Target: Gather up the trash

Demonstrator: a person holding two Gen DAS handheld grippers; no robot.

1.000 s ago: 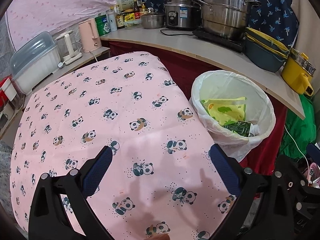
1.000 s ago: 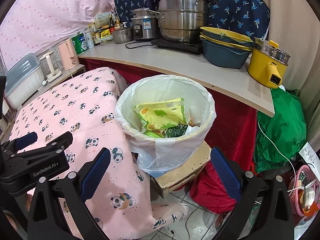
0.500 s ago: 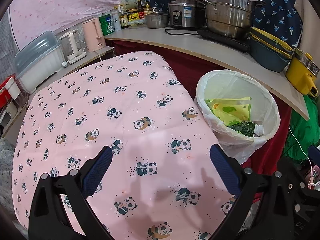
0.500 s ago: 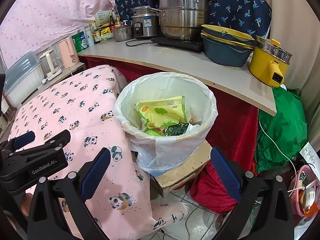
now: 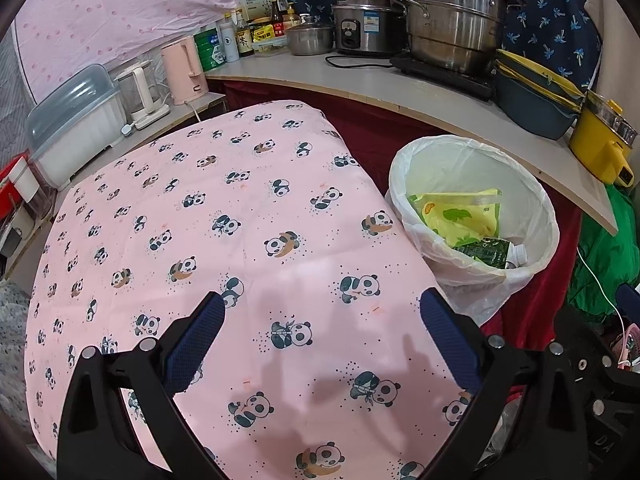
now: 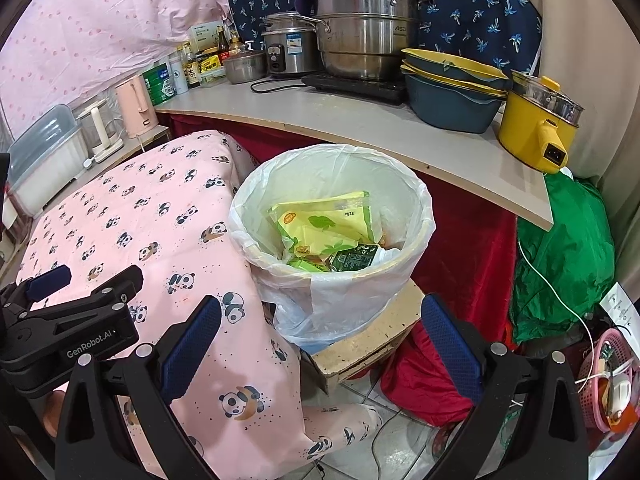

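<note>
In the left wrist view the left hand-held gripper (image 5: 320, 320) hangs wide open and empty over the table (image 5: 224, 216), whose pink panda cloth fills the centre and left of the frame and shows no litter. The right hand-held gripper (image 6: 320, 320), at the bottom of its own view, is spread just as wide and holds nothing. The trash bin (image 6: 420, 200), lined with a white bag, stands just beside the table's edge at mid-frame. In it lie yellow-green snack bags (image 6: 324, 224) and a dark green packet (image 6: 354, 258). The collecting step looks finished or between items. The next move calls for looking around for leftover trash, then reaching with open jaws.
</note>
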